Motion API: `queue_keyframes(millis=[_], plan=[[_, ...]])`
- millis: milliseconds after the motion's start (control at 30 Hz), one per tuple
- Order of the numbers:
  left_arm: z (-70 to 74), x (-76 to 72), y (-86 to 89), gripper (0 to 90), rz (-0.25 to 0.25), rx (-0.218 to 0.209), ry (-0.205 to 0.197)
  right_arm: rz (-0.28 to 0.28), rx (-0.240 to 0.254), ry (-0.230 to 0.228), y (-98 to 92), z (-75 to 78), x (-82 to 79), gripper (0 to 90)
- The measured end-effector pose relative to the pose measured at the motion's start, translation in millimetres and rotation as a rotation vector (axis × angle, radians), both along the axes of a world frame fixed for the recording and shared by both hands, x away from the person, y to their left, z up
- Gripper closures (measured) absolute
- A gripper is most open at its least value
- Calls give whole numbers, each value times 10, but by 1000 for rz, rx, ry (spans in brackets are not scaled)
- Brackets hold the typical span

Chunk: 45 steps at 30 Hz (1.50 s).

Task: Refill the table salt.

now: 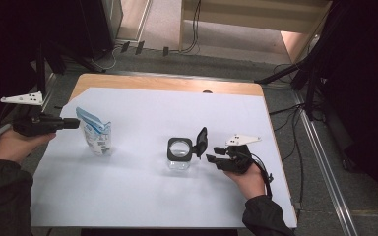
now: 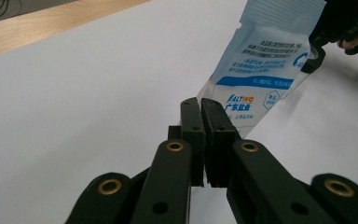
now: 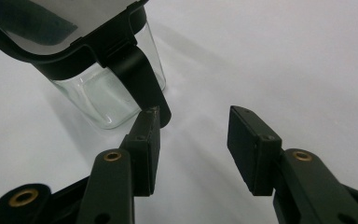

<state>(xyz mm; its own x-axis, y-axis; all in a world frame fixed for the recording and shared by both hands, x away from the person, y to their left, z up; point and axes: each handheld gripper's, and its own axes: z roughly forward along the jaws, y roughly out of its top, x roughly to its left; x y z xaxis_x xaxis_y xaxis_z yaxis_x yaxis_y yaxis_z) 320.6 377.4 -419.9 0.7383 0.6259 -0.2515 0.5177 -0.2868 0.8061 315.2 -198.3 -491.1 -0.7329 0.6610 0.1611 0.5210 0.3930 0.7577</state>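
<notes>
Forearms in dark sleeves come in over the near edge of a wooden table covered by a large white paper sheet, each hand holding a black two-jaw gripper.

Near the right edge of the sheet, the right gripper lies low over the paper and points toward the middle. Its jaws stand partly apart with nothing between them. In the right gripper view, its left finger sits right at the black hinged lid, which stands swung open at the right side of a clear glass jar with a black square rim; whether the finger touches it cannot be told. The jar stands upright near the middle of the sheet, its round mouth uncovered.

At the left edge of the sheet, the left gripper is held level and points right. Its jaws are pressed together, and they appear to pinch the edge of a blue and white plastic pouch with printed text. The pouch stands upright toward the left of the sheet, well apart from the jar, its sealed top leaning back toward the far left corner.

Beyond the far edge of the table lie a grey floor and trailing cables.
</notes>
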Motion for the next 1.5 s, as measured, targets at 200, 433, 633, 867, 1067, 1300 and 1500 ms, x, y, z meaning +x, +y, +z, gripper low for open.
queue_keyframes(millis=[200, 433, 633, 867, 1067, 1300, 1500], plan=[[24, -3, -32, 772, -20, 26, -30, 1, 1, -4, 3, -3, 11, 560], [69, -2, -84, 558, -42, 28, -54, 4, -5, -7, 4, 0, 9, 562], [126, 21, -139, 414, -81, 7, -74, 6, -5, -3, 7, 3, 3, 562], [86, 91, -209, 415, -117, 26, -44, 6, -4, -7, 4, 1, 9, 564], [72, 108, -215, 536, -130, 29, -43, 7, -3, -7, 2, 3, 10, 566], [73, 99, -212, 674, -144, 40, -39, 7, -3, -7, 4, 4, 9, 567], [72, 92, -209, 815, -130, 58, -39, 6, -2, -7, 4, 7, 8, 570]])
